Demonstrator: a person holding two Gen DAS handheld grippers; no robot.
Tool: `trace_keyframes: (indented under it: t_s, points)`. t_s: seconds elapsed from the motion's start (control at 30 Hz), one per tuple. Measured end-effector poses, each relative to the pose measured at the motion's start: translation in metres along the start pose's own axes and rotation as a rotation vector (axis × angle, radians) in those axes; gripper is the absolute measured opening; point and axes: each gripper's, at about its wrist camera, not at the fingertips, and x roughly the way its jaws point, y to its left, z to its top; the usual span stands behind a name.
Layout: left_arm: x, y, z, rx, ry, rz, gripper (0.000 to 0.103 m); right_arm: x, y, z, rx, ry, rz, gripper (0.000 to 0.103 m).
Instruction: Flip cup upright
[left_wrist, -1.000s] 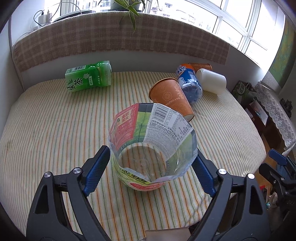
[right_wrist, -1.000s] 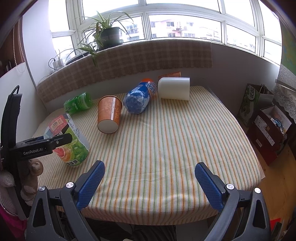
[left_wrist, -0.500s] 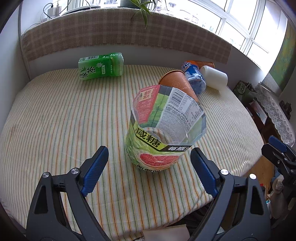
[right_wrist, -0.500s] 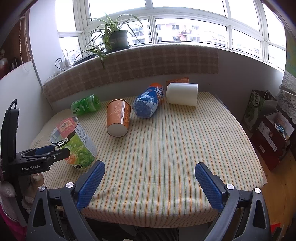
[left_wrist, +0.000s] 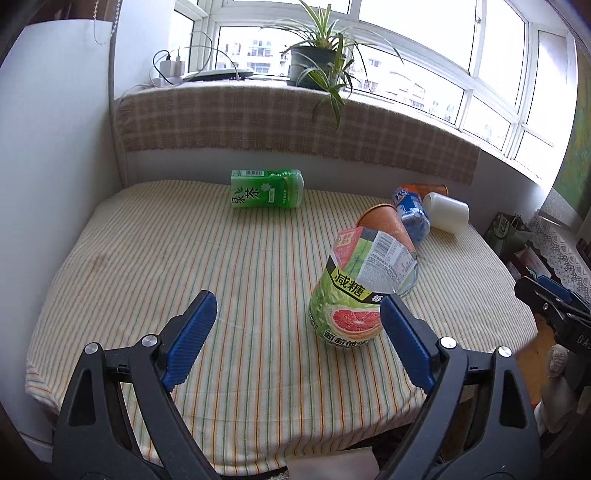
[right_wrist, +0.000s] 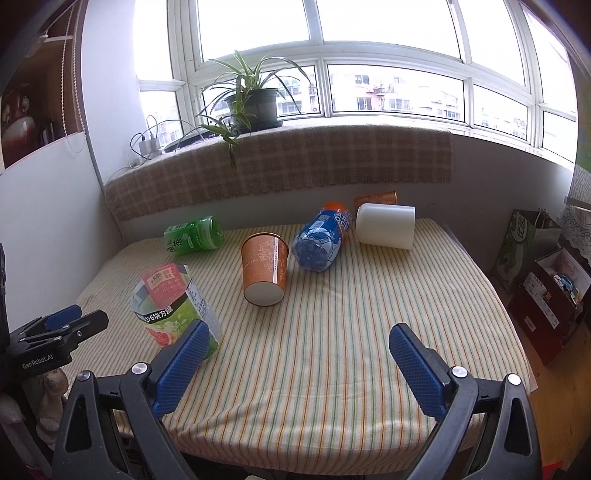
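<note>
A cut-open green bottle cup with a grapefruit label (left_wrist: 354, 299) stands upright on the striped table, open end up; it also shows in the right wrist view (right_wrist: 173, 310). My left gripper (left_wrist: 299, 339) is open and empty, drawn back from the cup, which stands just beyond its right finger. My right gripper (right_wrist: 295, 362) is open and empty over the table's front edge. An orange paper cup (right_wrist: 264, 271) lies on its side at mid table, partly hidden behind the bottle cup in the left wrist view (left_wrist: 384, 225).
A green tea bottle (left_wrist: 267, 188), a blue bottle (right_wrist: 323, 242), a white cup (right_wrist: 386, 225) and another orange cup (right_wrist: 376, 197) lie on their sides at the back. The striped tablecloth (right_wrist: 369, 314) ends near the grippers. Bags and boxes (right_wrist: 543, 273) stand right of the table.
My left gripper let the bottle cup stand upright and pulled back and up, away from it. The right gripper rose slightly and stayed open.
</note>
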Motion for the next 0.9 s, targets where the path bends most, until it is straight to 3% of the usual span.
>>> trace_keyframes:
  t_s: [0.13,0.17,0.23,0.37,0.9]
  points:
    - [-0.030,-0.010,0.010,0.027,-0.137,0.045,0.092,-0.007,0.007,0.006,0.003,-0.057,0.005,0.099]
    - [-0.036,-0.014,0.011,0.039,-0.162,0.055,0.093,-0.010,0.009,0.008,0.002,-0.071,0.005,0.099]
    - [-0.046,-0.020,0.013,0.054,-0.204,0.066,0.103,-0.014,0.011,0.010,-0.001,-0.094,0.005,0.100]
    - [-0.061,-0.030,0.011,0.082,-0.275,0.087,0.103,-0.022,0.015,0.012,-0.006,-0.139,-0.006,0.103]
    - [-0.070,-0.040,0.011,0.069,-0.290,0.102,0.103,-0.030,0.017,0.010,-0.024,-0.188,-0.042,0.103]
